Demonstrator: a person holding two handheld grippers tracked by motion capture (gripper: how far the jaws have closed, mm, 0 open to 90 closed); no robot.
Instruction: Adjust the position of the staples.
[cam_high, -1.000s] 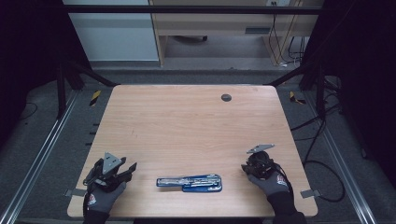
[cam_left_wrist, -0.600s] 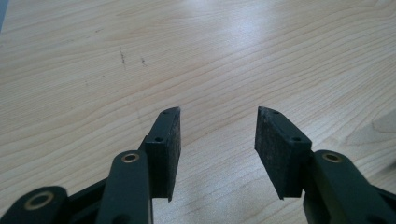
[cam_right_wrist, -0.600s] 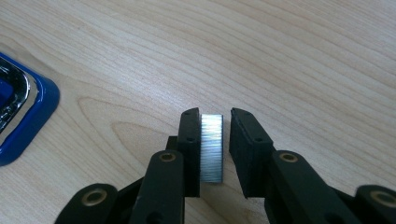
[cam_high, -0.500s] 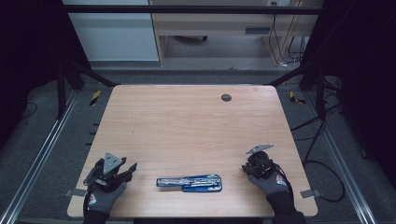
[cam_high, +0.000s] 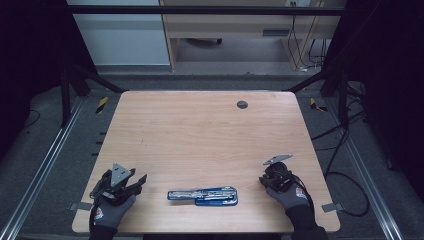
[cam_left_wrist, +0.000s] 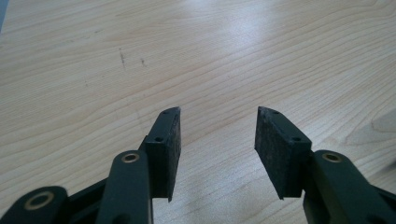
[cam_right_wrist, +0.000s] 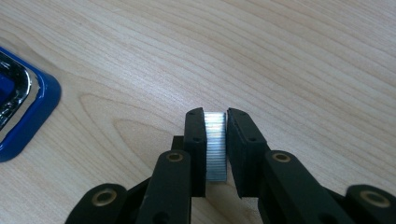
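An opened blue and chrome stapler (cam_high: 202, 195) lies flat near the table's front edge, between my two hands; its blue corner (cam_right_wrist: 28, 107) shows at the left of the right gripper view. My right gripper (cam_right_wrist: 215, 112), resting on the table right of the stapler (cam_high: 267, 177), has just been closing its jaws and is shut on a short silver strip of staples (cam_right_wrist: 215, 149), which stands upright between the pads. My left gripper (cam_left_wrist: 217, 116) is open over bare wood, with nothing between its jaws. It sits left of the stapler (cam_high: 136, 182).
The wooden table (cam_high: 200, 130) has a small dark round grommet (cam_high: 242, 104) near its far edge. Black frame rails run along both sides, and cables lie on the floor at the right.
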